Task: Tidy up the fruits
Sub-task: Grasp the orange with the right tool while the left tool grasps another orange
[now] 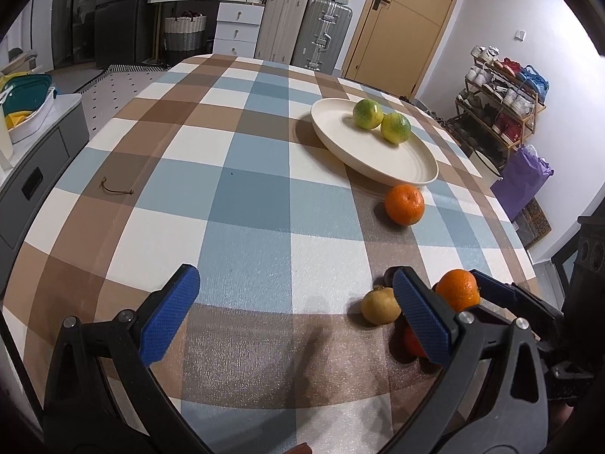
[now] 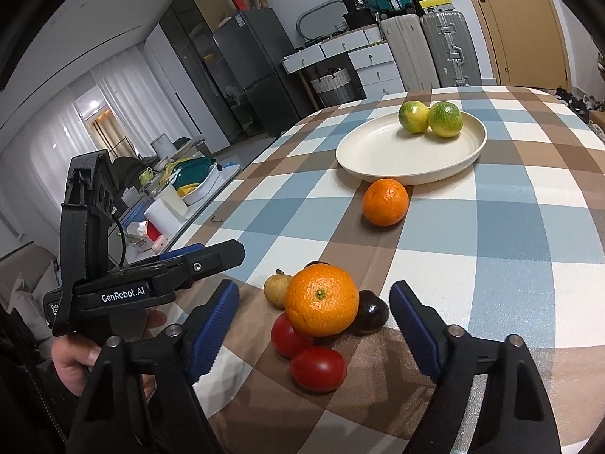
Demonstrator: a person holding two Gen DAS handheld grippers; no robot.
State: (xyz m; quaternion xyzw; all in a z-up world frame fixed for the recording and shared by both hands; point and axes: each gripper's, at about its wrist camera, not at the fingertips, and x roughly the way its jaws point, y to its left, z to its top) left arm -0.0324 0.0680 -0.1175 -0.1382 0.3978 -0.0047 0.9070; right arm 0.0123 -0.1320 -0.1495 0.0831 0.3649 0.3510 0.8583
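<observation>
Leftward, wrist view: left gripper (image 1: pixel 297 317) spread wide over the checked tablecloth (image 1: pixel 242 174), nothing between its pads. Cream plate (image 1: pixel 378 159) with two green citrus (image 1: pixel 382 120); one orange (image 1: pixel 404 204) just beside its rim.

Right wrist view: right gripper (image 2: pixel 314 321), jaws parted, flanks a second orange (image 2: pixel 321 300) without touching; it rests atop two tomatoes (image 2: pixel 306 355), beside a dark fruit (image 2: pixel 370 312) and a tan fruit (image 2: pixel 276 289).

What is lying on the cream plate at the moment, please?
Two green-yellow citrus fruits sit side by side, touching, on the plate. Nothing else shows on it; the strip behind them is covered.
</observation>
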